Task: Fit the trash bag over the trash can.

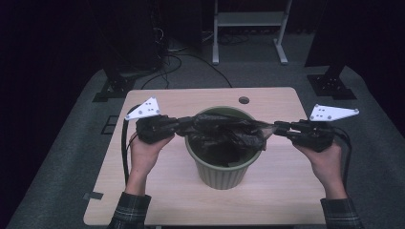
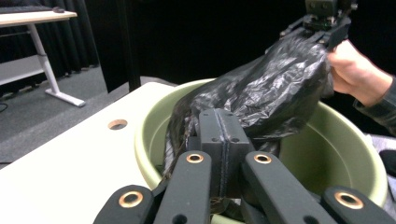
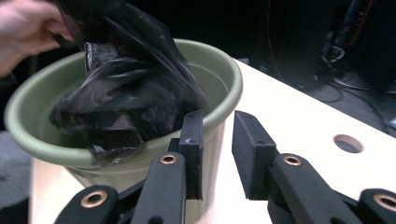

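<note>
Stretching a black bag [image 1: 224,131] across the mouth of a green bin [image 1: 220,171], that's the work in hand at the middle of the table [image 1: 282,191]. The left gripper [image 1: 184,125] is clamped tight on the bag's near edge; in the left gripper view its pads [image 2: 225,154] are pressed flat together with film pinched between them, right at the bin's rim [image 2: 144,154]. Over on the other side, the right gripper [image 1: 277,128] sits just outside the rim with its jaws parted a little. In the right gripper view there's a clear gap between the pads [image 3: 192,149] and nothing in it, though the bag [image 3: 126,93] hangs close by, bunched inside the bin [image 3: 219,93]. From above, the film seems to reach toward that gripper, but I can't see it gripped.

Now, this bag looks feather-light, thin and slick, all crumple and no stiffness. It'll slide out of a loose pinch and could tear if yanked hard. Best hold, I'd say, is at the open hem, a doubled fold of film, on opposite sides, so it can be spread and folded over the rim. The bin looks rigid but light and may shift if the bag drags on it.
</note>
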A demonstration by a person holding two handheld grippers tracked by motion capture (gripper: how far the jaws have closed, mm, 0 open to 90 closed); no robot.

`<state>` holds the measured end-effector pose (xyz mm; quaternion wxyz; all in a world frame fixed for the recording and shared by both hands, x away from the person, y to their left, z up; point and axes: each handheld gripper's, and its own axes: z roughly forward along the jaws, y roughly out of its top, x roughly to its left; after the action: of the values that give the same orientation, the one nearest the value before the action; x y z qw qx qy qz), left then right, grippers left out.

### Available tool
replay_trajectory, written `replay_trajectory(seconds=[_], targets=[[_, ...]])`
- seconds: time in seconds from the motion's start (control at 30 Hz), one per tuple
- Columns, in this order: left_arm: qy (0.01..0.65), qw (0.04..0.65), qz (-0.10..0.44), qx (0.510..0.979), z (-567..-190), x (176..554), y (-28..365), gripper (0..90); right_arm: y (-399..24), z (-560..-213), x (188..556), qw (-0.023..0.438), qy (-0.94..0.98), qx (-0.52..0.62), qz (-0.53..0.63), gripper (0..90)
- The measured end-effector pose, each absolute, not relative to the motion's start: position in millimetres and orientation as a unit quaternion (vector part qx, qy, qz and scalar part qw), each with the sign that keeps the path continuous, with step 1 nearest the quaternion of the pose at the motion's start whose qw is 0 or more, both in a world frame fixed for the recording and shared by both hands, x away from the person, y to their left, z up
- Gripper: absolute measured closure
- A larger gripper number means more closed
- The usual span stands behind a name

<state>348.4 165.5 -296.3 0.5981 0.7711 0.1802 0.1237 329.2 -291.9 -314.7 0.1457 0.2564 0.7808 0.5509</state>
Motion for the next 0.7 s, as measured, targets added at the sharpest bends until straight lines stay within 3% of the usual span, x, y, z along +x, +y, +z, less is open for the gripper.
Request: replay_trajectory(seconds=[0.4, 0.57, 0.67, 0.7], targets=[[0.194, 0.599, 0.129, 0.766, -297.6, 351.3, 165.2, 89.8, -295.0, -307.4, 288.0, 0.113, 0.753, 0.221, 0.610, 59.1], [0.194, 0.602, 0.128, 0.764, -298.5, 351.6, 163.9, 89.8, -278.1, -316.7, 289.0, 0.091, 0.767, 0.211, 0.600, 54.1], [0.194, 0.604, 0.126, 0.763, -299.0, 351.4, 163.8, 89.8, -264.2, -323.6, 296.9, 0.079, 0.776, 0.208, 0.591, 55.7], [0.193, 0.604, 0.126, 0.763, -299.3, 351.4, 163.9, 89.8, -259.7, -324.9, 299.1, 0.078, 0.778, 0.205, 0.589, 63.7]])
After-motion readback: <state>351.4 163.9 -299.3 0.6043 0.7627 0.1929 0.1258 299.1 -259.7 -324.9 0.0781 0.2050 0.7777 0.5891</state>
